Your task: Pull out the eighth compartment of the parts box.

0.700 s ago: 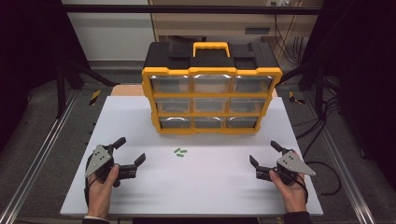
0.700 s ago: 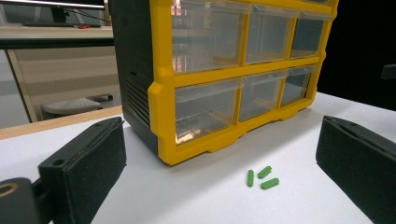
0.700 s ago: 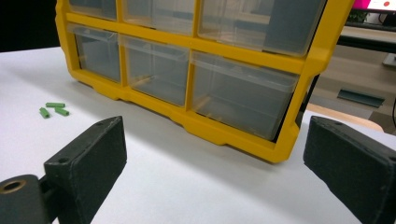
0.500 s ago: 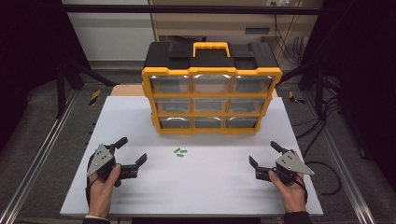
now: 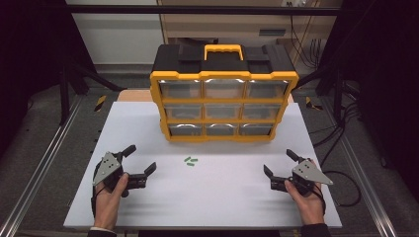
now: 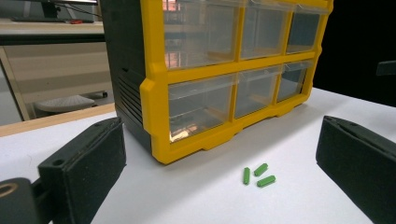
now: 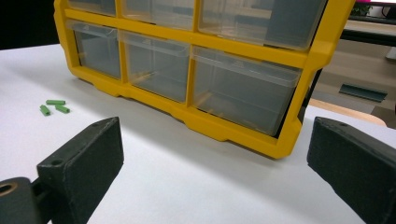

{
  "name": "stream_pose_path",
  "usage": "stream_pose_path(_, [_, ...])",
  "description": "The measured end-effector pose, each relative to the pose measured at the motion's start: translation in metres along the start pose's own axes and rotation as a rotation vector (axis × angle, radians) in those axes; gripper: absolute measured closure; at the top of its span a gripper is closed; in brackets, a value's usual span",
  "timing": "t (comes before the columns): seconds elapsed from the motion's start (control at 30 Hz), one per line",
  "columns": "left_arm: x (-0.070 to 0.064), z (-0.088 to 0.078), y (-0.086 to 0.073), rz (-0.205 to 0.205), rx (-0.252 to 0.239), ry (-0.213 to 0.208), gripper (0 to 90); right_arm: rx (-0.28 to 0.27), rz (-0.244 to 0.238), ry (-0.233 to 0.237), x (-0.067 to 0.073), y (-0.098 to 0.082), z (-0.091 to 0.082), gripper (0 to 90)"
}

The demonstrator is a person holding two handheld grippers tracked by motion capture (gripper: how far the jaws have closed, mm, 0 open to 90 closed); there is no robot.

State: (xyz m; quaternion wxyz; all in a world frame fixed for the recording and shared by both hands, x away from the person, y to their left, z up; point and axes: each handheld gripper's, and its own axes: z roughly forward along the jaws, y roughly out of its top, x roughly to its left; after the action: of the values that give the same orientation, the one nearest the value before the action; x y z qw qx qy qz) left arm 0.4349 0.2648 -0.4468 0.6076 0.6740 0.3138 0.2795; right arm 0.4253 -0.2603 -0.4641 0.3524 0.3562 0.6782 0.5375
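White table (image 5: 148, 123) surface, set in a dark work bay with metal rails along both sides and a pale wall and shelving beyond the far edge.

Yellow and black drawer cabinet (image 5: 223, 94) stands upright at the middle of the far edge, front facing the near edge, with three rows of three clear drawers and a yellow handle on top. All drawers sit pushed in.

Three small green pegs (image 5: 190, 161) lie loose on the bare table just in front of the cabinet's bottom row, slightly left of centre, close together and clear of the cabinet. In the left gripper view the green pegs (image 6: 258, 175) lie ahead, between the two jaws but well beyond them; in the right gripper view the green pegs (image 7: 54, 107) show off to the left, near the cabinet's lower corner.

Left claw (image 5: 140, 159) is held in a hand near the near-left corner, aimed toward the table's centre. Jaws spread wide; nothing between them, nothing touched.

Right claw (image 5: 279, 163) is held in a hand near the near-right corner, aimed toward the centre. Jaws likewise spread wide, empty, touching nothing.

Both claws sit well apart from the pegs and the cabinet.
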Motion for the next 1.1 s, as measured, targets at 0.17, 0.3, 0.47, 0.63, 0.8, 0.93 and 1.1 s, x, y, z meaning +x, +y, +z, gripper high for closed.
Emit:
stream_pose_path(0.17, [-0.002,0.000,-0.001,0.004,0.003,-0.009,1.0,-0.001,-0.005,-0.008,0.003,0.008,0.002,4.4])
stream_pose_path(0.3, [-0.002,0.002,0.000,0.013,0.004,-0.011,1.1,0.030,0.017,0.010,0.009,0.011,0.006,5.0])
stream_pose_path(0.47, [-0.004,0.004,0.002,0.018,0.007,-0.012,1.2,0.106,-0.061,0.023,0.021,0.016,0.020,5.3])
stream_pose_path(0.63, [-0.010,0.007,0.000,0.052,0.039,-0.036,1.2,0.199,-0.165,-0.006,0.034,0.029,0.039,5.8])
stream_pose_path(0.8, [-0.011,0.007,0.000,0.043,0.034,-0.036,1.2,0.249,-0.262,-0.016,0.038,0.038,0.056,5.8])
stream_pose_path(0.93, [-0.012,0.009,0.001,0.051,0.042,-0.037,1.2,0.272,-0.328,-0.014,0.044,0.044,0.070,5.5])
stream_pose_path(1.1, [-0.015,0.011,0.000,0.056,0.050,-0.045,1.2,0.302,-0.431,-0.018,0.053,0.053,0.086,5.5])
